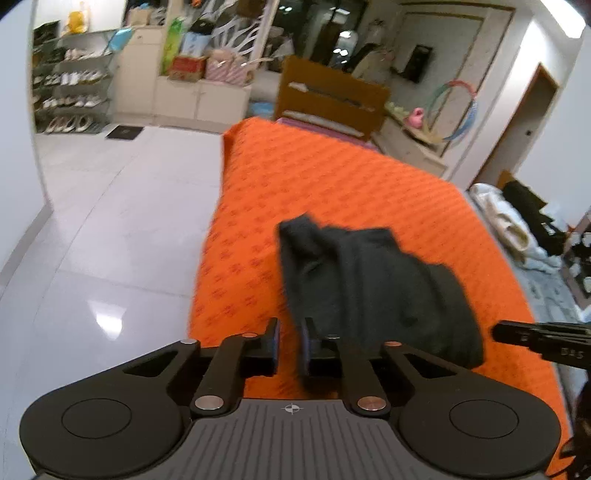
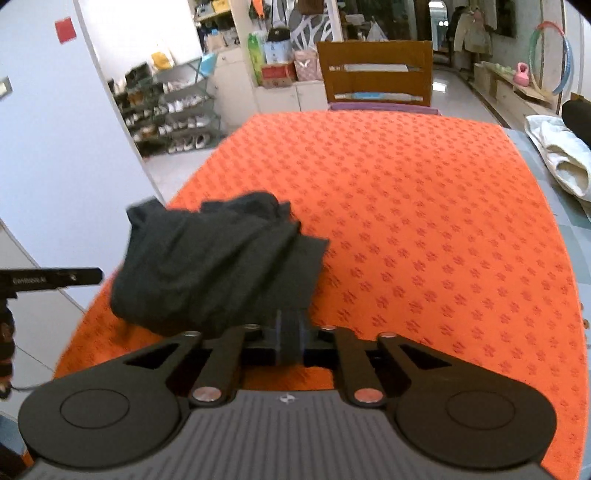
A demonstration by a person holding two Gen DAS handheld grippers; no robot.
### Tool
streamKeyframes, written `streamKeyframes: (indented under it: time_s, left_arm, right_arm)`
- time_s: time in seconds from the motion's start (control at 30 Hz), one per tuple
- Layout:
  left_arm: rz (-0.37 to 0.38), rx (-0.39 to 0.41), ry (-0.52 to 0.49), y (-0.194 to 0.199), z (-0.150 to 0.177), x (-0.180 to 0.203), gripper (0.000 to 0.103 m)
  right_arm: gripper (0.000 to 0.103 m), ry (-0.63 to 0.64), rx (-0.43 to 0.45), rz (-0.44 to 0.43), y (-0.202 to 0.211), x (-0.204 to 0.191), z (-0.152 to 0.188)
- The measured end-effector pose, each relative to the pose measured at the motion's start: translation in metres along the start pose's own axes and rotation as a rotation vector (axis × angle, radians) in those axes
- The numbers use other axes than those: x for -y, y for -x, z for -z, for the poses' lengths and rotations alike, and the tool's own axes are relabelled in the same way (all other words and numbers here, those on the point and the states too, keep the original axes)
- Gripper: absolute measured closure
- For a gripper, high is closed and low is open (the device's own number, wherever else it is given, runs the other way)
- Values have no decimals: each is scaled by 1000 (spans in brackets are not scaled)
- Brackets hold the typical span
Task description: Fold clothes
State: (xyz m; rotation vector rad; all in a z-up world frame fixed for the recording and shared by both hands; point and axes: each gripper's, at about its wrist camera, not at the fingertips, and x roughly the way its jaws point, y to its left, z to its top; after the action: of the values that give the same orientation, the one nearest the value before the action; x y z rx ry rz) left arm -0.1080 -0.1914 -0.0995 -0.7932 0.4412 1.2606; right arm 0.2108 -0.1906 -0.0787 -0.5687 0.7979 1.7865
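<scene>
Left wrist view: one black garment (image 1: 373, 288), soft and crumpled, lies on the orange patterned cloth (image 1: 332, 184) over the table. The left gripper (image 1: 290, 345) is slightly spread, with nothing between its pads; the cloth edge touches its right finger.

Right wrist view: the same single garment (image 2: 218, 262) lies at the table's left part. The right gripper (image 2: 290, 341) pinches its dark edge. One wooden chair (image 2: 376, 74) stands behind, on the glossy tile floor (image 2: 170, 173).

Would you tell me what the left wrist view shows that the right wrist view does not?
Only the left wrist view shows the left gripper, jaws slightly apart with nothing clearly between them, and a brown door. Only the right wrist view shows the right gripper closed on the garment's edge, and a red square on the wall. Both show the black garment, orange cloth, wooden chair and shoe rack.
</scene>
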Motion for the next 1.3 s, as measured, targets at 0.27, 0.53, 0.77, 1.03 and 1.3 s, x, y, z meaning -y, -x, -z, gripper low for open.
streamKeyframes:
  time_s: [0.27,0.53,0.77,1.03,1.3]
  left_arm:
    - [53,20,-23,-36,-29,33,58]
    - [12,4,69,-65,-44,27,59]
    - [10,-16,155,-77,-43,21,59]
    - [-81,24,109,-76,-38,35,93]
    - [-89,15,162,-72,-35,23,97]
  right_arm:
    - [78,-115,40,-72,-23,-1,-24]
    - [78,-321,58,-84,-50,26,-43]
    - [78,-462,8,-142,-81,41,-44]
    - [102,-558,52,-144,-93,49,-40]
    - [102,-547,64,-86,-83,52,-29]
